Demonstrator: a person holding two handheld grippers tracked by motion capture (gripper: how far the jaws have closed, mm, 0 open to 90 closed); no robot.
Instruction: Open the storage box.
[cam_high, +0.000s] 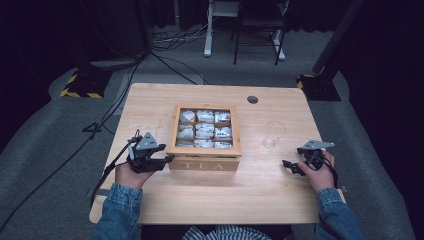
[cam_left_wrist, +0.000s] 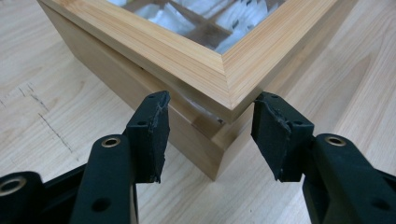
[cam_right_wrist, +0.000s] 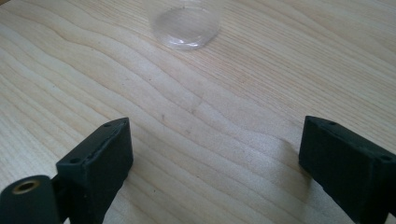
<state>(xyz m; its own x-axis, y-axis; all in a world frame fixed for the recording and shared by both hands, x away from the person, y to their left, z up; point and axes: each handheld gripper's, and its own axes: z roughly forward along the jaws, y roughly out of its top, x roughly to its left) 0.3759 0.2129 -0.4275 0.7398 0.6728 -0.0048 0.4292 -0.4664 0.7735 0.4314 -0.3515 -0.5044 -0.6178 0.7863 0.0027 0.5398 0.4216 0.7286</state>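
Wooden tea box (cam_high: 204, 162), lettered "TEA" on its front wall, stands near the middle of a light wooden table (cam_high: 210, 195), slightly toward the person's left; its glass-windowed lid (cam_high: 173, 131) is framed in the same wood and lies down on the box, with a thin gap showing under the lid's corner in the left gripper view. Through the pane, 9 compartments in a 3-by-3 grid, each with white tea sachets (cam_high: 205, 131), some bearing dark print. Left gripper (cam_high: 168, 159), held in the left hand (cam_high: 129, 175), sits at the box's front left corner, level with the lid's edge; in the left gripper view its jaws stand apart on either side of that corner of the tea box (cam_left_wrist: 154, 79), the pads (cam_left_wrist: 152, 135) close to the wood but not pressing on it, nothing clamped. Right gripper (cam_high: 286, 164), held in the right hand (cam_high: 320, 175), rests well apart from the box at the table's right side, pointing inward; in the right gripper view its jaws stand wide apart over bare table (cam_right_wrist: 224, 126), nothing between them. Clear drinking glass (cam_high: 273, 134), upright, stands between the box and the right gripper, nearer the far side, touching neither; its round base (cam_right_wrist: 185, 27) shows ahead of the right jaws. 1 round cable hole (cam_high: 252, 99) near the table's far edge. Both forearms in blue denim sleeves (cam_high: 118, 212). Black cables (cam_high: 165, 55) on grey carpet beyond the table.
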